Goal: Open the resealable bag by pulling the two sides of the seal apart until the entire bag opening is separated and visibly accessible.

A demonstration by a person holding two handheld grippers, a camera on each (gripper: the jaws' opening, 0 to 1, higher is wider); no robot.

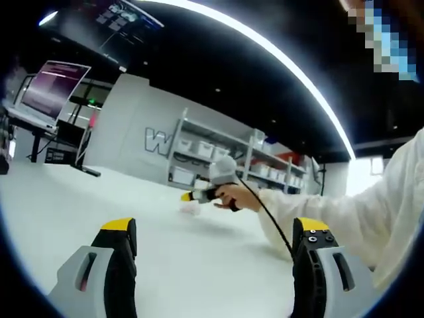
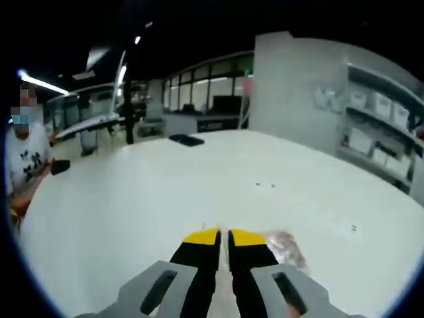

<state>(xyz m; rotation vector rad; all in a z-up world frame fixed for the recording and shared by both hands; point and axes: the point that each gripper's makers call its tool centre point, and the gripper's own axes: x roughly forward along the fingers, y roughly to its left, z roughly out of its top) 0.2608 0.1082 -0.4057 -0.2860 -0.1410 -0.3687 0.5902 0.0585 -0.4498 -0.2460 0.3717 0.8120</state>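
Perhaps "W" on grey wall (image 1: pixel 156 141)

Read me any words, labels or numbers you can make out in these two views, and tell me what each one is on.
"W": large letter on the grey wall, the rest hidden behind the shelving.
Monitor text: too blurred to read.
Overhead screen text: too small to read.
Wall lettering in the right gripper view: blurred.

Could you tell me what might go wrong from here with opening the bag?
The right gripper is shut right beside the bag, and whether it holds the seal is unclear, so it may pull away empty. The left gripper hangs open, well back from the bag, so one-sided pulling could drag it across the white table.
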